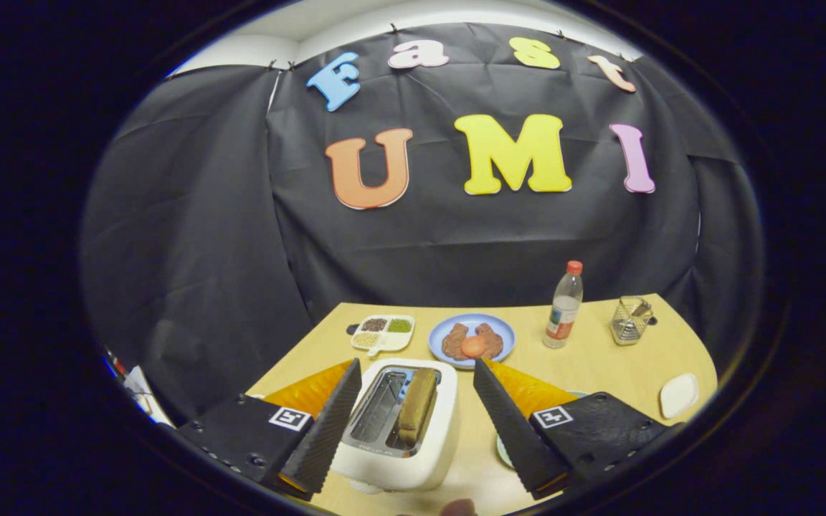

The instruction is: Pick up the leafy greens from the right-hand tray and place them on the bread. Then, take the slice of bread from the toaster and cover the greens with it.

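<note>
A white toaster (pixel 413 444) stands on the wooden table, right between my fingers. A slice of bread (pixel 416 414) stands upright in its right-hand slot; the left slot is bare. My gripper (pixel 416 369) is open, its fingers spread wide on either side of the toaster and touching nothing. Under my right finger a sliver of a pale round plate (pixel 502 451) peeks out; what lies on it is hidden.
Beyond the toaster sit a blue plate (pixel 472 341) with brown food and an orange ball, and a white divided dish (pixel 383 334) of seeds. Further right stand a plastic bottle (pixel 564 307), a wire mesh holder (pixel 629 320) and a small white dish (pixel 678 395).
</note>
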A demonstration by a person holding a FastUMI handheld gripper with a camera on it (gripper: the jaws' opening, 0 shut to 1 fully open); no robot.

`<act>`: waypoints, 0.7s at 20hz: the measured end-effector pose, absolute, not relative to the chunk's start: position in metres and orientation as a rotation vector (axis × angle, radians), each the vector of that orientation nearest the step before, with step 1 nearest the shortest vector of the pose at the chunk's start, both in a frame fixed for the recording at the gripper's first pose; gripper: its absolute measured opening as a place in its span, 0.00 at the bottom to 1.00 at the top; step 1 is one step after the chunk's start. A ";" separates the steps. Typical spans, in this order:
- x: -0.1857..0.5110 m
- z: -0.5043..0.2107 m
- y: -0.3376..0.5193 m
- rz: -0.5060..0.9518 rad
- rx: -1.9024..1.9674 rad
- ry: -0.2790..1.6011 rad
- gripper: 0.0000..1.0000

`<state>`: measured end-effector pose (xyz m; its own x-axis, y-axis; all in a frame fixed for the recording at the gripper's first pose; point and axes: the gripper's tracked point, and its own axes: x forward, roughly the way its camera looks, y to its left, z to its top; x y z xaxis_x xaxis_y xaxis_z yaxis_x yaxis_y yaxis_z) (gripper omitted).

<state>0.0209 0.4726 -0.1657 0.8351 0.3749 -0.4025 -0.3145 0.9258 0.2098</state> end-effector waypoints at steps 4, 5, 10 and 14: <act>0.036 -0.192 0.481 0.304 0.135 0.507 0.94; 0.039 -0.198 0.483 0.294 0.129 0.520 0.90; 0.044 -0.225 0.488 0.269 0.118 0.588 0.56; 0.050 -0.230 0.486 0.254 0.116 0.602 0.28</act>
<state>0.0497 0.4864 -0.2299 0.7943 0.2692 -0.5447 -0.2019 0.9625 0.1814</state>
